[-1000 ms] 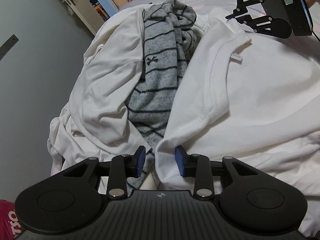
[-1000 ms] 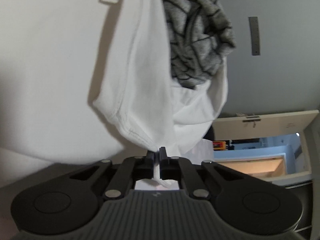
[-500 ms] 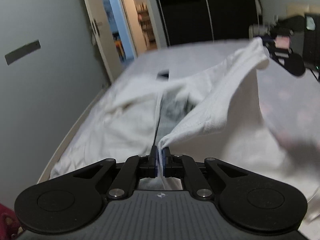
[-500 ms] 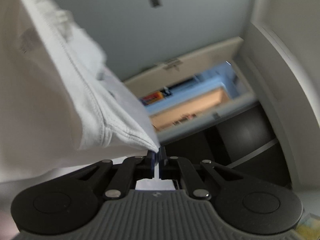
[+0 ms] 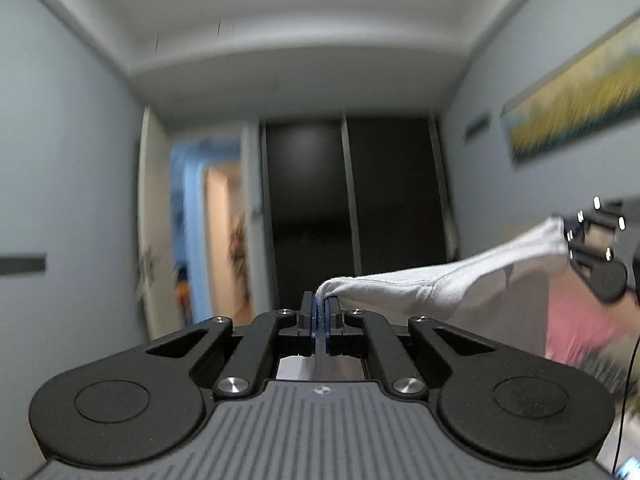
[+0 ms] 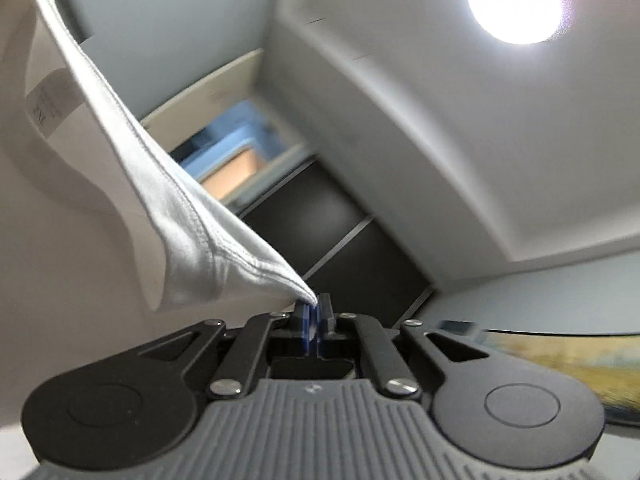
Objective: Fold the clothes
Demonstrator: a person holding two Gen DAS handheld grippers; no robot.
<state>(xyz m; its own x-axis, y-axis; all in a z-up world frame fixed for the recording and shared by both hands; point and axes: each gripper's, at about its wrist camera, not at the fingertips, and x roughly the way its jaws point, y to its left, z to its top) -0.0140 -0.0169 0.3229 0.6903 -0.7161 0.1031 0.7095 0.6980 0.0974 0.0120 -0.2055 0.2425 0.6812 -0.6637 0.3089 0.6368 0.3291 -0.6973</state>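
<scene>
We hold the white cotton T-shirt aloft, left gripper and right gripper each pinching a shoulder, so it hangs flat for folding.

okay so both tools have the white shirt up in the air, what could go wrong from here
The left tool and right tool each pinch only a small tip of the white shirt, so a tug could slip a corner free. The fabric between them sags and bunches, so it may land creased.
</scene>
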